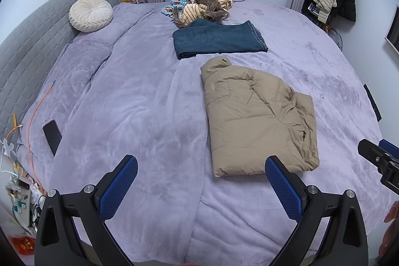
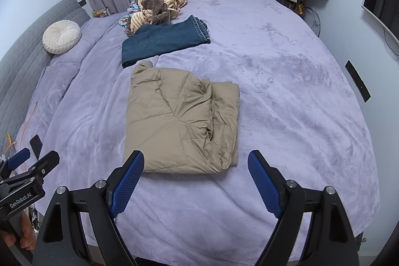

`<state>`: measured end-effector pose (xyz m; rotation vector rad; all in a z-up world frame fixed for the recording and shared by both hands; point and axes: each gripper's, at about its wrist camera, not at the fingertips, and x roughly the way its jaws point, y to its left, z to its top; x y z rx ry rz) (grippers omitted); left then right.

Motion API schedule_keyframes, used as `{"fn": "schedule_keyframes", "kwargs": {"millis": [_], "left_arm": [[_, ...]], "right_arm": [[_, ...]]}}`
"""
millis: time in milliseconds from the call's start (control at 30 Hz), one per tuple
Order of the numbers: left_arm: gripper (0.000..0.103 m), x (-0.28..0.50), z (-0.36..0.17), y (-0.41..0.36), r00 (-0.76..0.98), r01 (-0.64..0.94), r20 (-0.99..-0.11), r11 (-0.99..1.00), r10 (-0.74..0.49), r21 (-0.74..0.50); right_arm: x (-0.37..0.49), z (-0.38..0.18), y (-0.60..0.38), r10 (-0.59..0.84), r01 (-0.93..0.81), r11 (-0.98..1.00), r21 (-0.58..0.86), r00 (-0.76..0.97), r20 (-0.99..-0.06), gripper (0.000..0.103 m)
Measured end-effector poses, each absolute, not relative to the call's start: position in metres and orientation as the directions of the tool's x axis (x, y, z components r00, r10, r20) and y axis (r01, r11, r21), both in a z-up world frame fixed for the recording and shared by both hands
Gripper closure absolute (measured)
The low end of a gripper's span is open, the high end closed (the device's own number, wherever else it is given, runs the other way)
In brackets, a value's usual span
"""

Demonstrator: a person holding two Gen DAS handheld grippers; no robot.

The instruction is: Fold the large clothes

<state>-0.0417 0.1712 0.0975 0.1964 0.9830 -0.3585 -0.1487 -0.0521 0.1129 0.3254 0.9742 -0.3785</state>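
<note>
Near the bed's (image 2: 274, 91) front edge the tan jacket (image 2: 182, 121) is lying folded; left gripper (image 1: 200, 172) and right gripper (image 2: 195, 167) are hovering agape, empty, while a pile (image 2: 159, 4) is waiting unfolded.

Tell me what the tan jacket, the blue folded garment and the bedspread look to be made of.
Tan jacket: likely thin nylon or polyester shell with padding; smooth, faintly shiny, stitched into puffy panels.
Blue folded garment: probably denim; a stitched hem shows at one end.
Bedspread: plush fleece or velvet, matte; brushed marks show in the nap.
</note>
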Motion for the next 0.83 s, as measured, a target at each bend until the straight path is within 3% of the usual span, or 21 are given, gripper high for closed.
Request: {"fn": "schedule_keyframes", "kwargs": {"millis": [833], "left_arm": [[0.001,-0.0488,0.0977,0.1745,0.514,0.382,-0.828,0.924,-0.223,-0.013]], "right_arm": [[-0.1473,0.1126,-0.0505,-0.163,0.447,0.89,0.095,0.504,-0.848,0.016]]}}
